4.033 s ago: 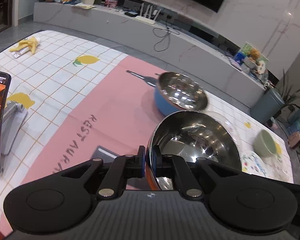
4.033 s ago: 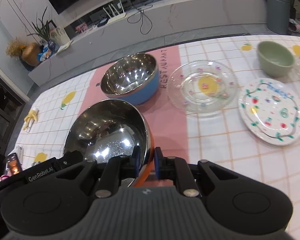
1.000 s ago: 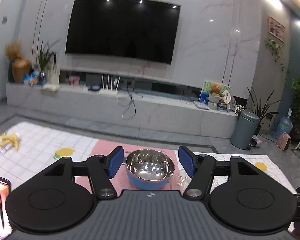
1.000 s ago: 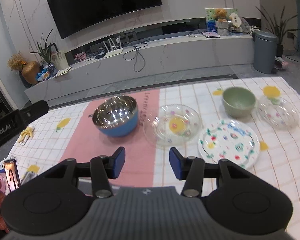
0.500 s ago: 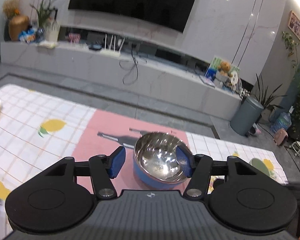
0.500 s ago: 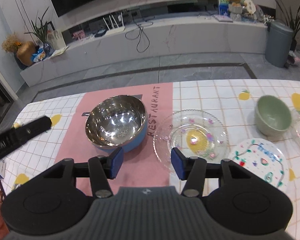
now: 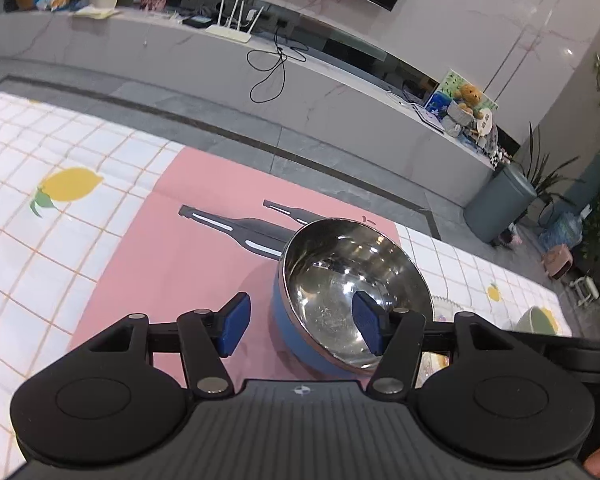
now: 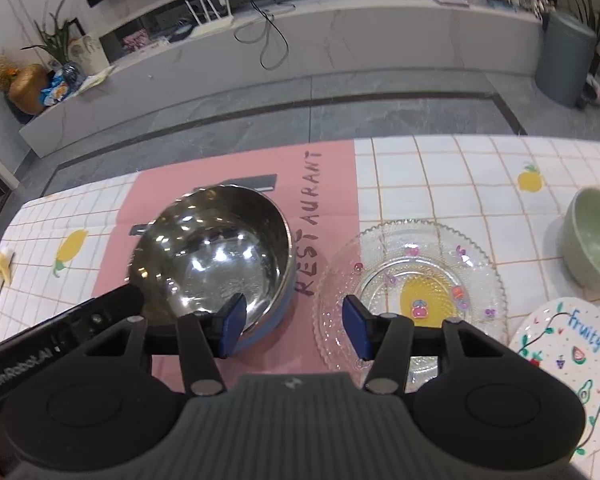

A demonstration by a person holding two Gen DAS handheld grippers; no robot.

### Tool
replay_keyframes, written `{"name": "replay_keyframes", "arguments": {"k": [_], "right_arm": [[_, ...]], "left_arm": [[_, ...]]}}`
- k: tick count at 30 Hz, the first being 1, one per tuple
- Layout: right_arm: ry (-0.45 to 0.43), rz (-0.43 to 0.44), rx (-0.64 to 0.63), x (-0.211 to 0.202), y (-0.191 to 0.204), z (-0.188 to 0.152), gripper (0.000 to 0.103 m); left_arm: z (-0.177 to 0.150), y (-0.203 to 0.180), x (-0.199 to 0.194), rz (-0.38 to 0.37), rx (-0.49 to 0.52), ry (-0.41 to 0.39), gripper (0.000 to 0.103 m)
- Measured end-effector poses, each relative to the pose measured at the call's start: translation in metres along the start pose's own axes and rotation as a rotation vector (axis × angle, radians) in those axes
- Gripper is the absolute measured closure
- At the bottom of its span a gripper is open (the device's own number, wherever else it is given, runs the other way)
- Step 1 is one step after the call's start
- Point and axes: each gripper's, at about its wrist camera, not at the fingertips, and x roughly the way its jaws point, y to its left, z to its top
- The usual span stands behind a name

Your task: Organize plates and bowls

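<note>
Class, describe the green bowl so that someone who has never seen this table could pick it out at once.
Start at the pink panel of the tablecloth, where the steel bowl stands. Move right past the clear glass plate onto the white checked part. The green bowl stands beyond that plate, behind the painted "Fruity" plate: the only plain, pale green dish, deep and unpatterned.

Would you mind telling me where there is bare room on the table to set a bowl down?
Free: the checked cloth left of the pink mat, and the mat's own left part beside the steel bowl. Also the far squares beyond the glass plate. Crowded: the right side, where the glass plate, green bowl and fruit plate sit close.
</note>
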Motion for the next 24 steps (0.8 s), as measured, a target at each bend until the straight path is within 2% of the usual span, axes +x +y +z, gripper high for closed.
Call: {"name": "replay_keyframes", "arguments": {"k": [5,8,10,15,16,24], "right_arm": [[0.007,0.019,0.023,0.012,-0.001,0.002,0.054],[0.018,0.028,0.032,0.016,0.0,0.002,0.062],[0.015,0.034,0.035,0.018,0.0,0.002,0.067],[0.011,0.045,0.052,0.021,0.002,0.002,0.076],[0.014,0.053,0.056,0.022,0.002,0.002,0.08],[0.017,0.024,0.084,0.014,0.007,0.0,0.086]], "left_arm": [[0.001,0.002,0.011,0.0,-0.019,0.009,0.035],[0.004,0.003,0.018,-0.018,-0.043,0.018,0.049],[0.003,0.003,0.022,-0.016,-0.055,0.033,0.065],[0.003,0.004,0.025,0.004,-0.075,0.053,0.075],[0.003,0.004,0.026,0.014,-0.076,0.062,0.079],[0.001,-0.005,0.019,0.058,-0.078,0.069,0.083]]}}
